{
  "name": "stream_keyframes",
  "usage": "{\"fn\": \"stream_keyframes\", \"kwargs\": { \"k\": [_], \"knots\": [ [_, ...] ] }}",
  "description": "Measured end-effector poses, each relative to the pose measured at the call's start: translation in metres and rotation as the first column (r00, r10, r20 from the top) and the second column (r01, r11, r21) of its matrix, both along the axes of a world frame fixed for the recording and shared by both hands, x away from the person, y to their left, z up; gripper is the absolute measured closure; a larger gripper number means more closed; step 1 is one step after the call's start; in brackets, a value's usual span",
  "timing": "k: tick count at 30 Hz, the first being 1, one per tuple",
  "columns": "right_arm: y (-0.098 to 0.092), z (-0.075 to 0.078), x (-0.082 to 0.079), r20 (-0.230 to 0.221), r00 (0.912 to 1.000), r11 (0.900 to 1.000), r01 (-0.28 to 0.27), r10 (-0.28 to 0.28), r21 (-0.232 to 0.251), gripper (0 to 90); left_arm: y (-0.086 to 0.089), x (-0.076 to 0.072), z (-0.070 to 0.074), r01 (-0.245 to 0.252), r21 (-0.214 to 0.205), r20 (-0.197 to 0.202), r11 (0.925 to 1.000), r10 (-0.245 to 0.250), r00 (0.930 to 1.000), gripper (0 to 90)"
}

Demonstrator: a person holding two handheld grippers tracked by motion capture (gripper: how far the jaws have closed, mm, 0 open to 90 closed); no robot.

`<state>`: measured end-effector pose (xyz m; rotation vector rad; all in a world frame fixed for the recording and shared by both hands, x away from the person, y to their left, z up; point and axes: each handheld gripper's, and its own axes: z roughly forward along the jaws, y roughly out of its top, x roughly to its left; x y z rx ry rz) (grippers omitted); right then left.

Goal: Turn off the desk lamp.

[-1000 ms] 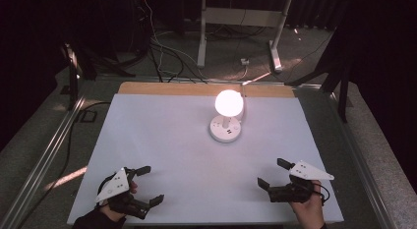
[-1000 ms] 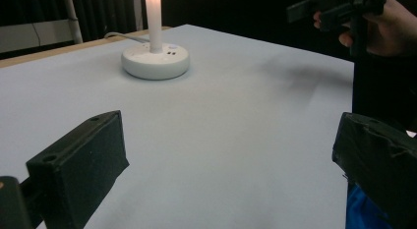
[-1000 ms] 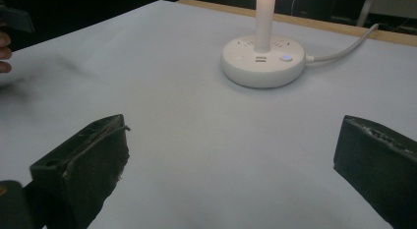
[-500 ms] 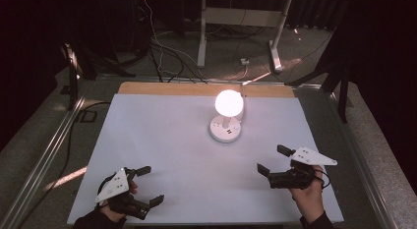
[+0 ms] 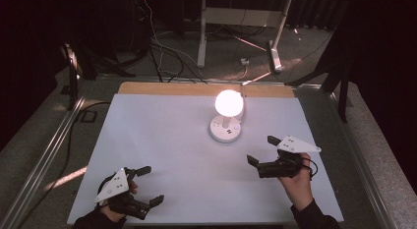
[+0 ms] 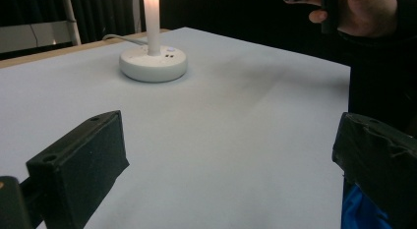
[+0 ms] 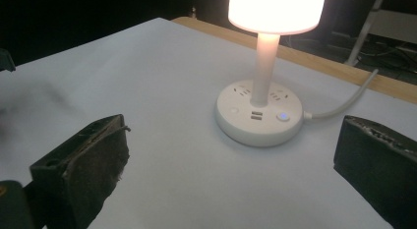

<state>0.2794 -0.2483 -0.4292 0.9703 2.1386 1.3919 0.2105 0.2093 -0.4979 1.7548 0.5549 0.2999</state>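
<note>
White and lit, the lamp (image 5: 226, 117) stands on its round base toward the far middle of the worktop (image 5: 162, 140), its cord (image 7: 344, 105) trailing off the back edge. The right gripper (image 5: 263, 154) hovers near it, jaws wide apart and holding nothing, aimed at the base. The left gripper (image 5: 146, 186) rests near the front edge, likewise spread and empty. A push high on the stem could tip the lamp, or the cord could snag and drag it.
</note>
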Motion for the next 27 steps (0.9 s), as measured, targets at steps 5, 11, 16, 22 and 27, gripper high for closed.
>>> {"fn": "stream_keyframes", "kwargs": {
  "k": [5, 11, 16, 22, 27],
  "knots": [
    [0.010, 0.001, 0.010, -0.004, 0.9998, 0.9998, -0.019, 0.019, -0.001, 0.0, 0.000, 0.000, 0.000, 0.000, -0.002, -0.001, 1.0000, 0.000, 1.0000, 0.6],
    [0.019, 0.002, 0.018, 0.033, 0.9986, 0.9990, -0.041, 0.042, -0.017, 0.0, 0.000, 0.000, 0.000, 0.001, -0.002, 0.000, 1.0000, -0.001, 1.0000, 0.6],
    [0.028, 0.003, 0.023, 0.068, 0.9952, 0.9975, -0.069, 0.070, -0.013, 0.0, 0.001, 0.000, 0.001, 0.000, -0.005, 0.002, 1.0000, 0.000, 1.0000, 0.6],
    [0.039, 0.005, 0.032, 0.087, 0.9924, 0.9945, -0.082, 0.087, -0.065, 0.0, 0.000, 0.000, 0.001, 0.000, -0.003, 0.005, 1.0000, 0.000, 1.0000, 0.6],
    [0.048, 0.003, 0.046, 0.013, 0.9874, 0.9836, -0.156, 0.158, -0.091, 6.8, 0.001, -0.001, 0.001, 0.000, -0.004, 0.006, 1.0000, 0.000, 1.0000, 0.6]
  ]
}}
